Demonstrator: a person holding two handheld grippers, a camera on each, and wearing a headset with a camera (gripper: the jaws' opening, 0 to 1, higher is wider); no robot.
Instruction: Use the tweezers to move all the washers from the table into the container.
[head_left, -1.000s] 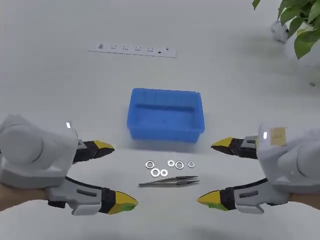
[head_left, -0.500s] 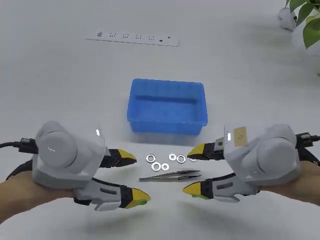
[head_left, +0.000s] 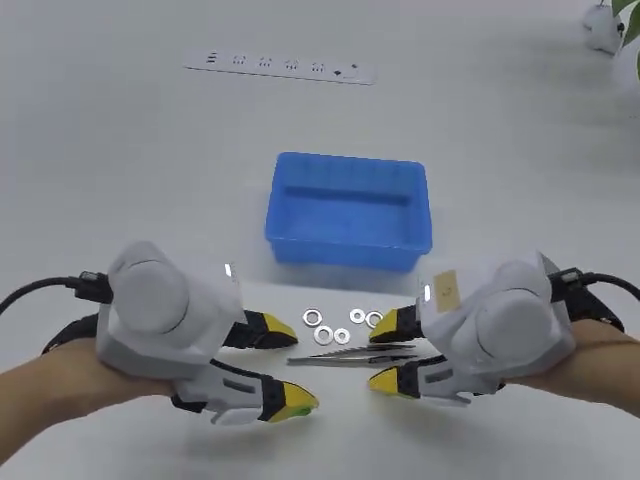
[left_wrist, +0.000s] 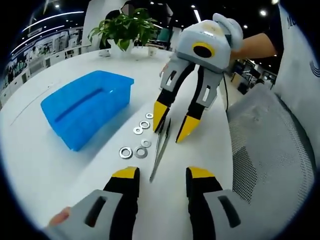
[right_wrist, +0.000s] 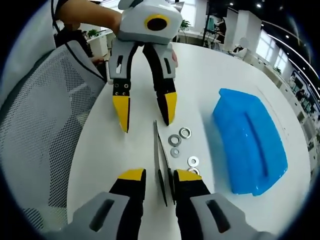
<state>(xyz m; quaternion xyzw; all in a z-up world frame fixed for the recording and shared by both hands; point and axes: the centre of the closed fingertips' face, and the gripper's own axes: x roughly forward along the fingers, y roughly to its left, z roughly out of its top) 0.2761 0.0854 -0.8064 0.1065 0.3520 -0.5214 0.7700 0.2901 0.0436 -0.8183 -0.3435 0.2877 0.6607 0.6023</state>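
Six washers (left_wrist: 141, 152) lie on the table (head_left: 120, 150) near the blue container (head_left: 350, 212) as both claws close in on the tweezers (head_left: 350, 356). The right claw (head_left: 378, 356), half open, now straddles their end without gripping; the left claw (head_left: 305, 368) gapes empty. Pickup looks imminent.

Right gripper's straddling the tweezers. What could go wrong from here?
1. The tweezers lie flat and thin between the jaws of the right gripper; closing may skid them.
2. The washers sit just beside them; a skid could scatter some.
3. The left gripper faces close by; tips could clash.
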